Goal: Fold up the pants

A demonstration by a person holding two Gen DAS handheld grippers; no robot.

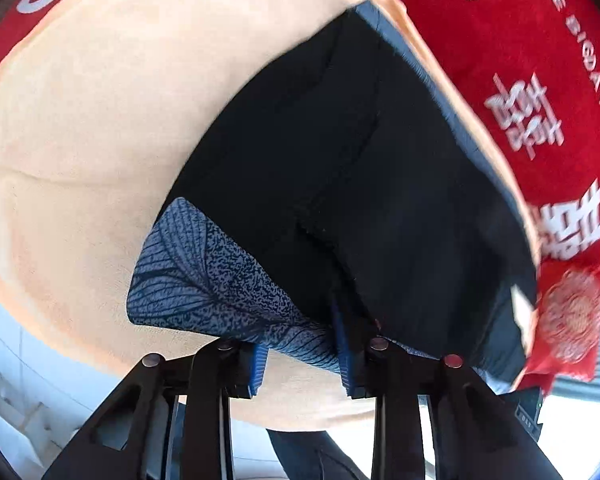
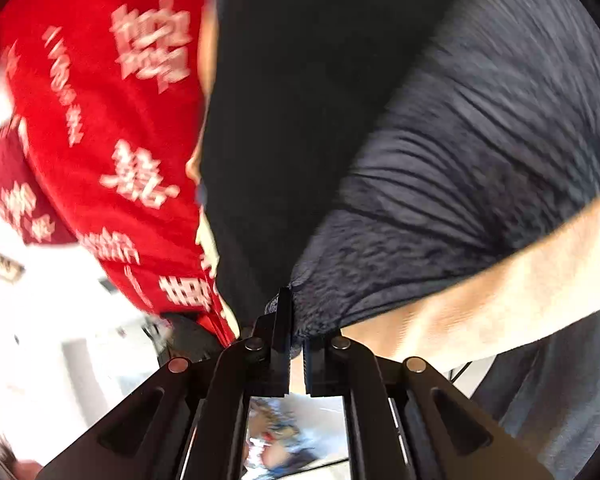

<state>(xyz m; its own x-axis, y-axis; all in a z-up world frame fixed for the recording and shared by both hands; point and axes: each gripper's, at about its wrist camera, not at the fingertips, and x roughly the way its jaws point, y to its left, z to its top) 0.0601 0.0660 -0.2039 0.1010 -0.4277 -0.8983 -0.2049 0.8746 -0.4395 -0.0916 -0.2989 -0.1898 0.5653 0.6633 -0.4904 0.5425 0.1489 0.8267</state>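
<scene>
Right gripper (image 2: 296, 344) fingers pinch the pants (image 1: 340, 184); left gripper (image 1: 300, 360) fingers spread at the worktop's (image 1: 80, 120) near edge, so carry the fold over evenly.

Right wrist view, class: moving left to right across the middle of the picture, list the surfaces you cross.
Red cloth with white characters → black pants fabric → grey-blue ribbed fabric → bare forearm at the right edge.

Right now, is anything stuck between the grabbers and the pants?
Nothing visible is. The left gripper is open right at the pants, with the patterned edge reaching its fingers. The right gripper looks already pinched on the dark fabric, though that view is blurry.
</scene>
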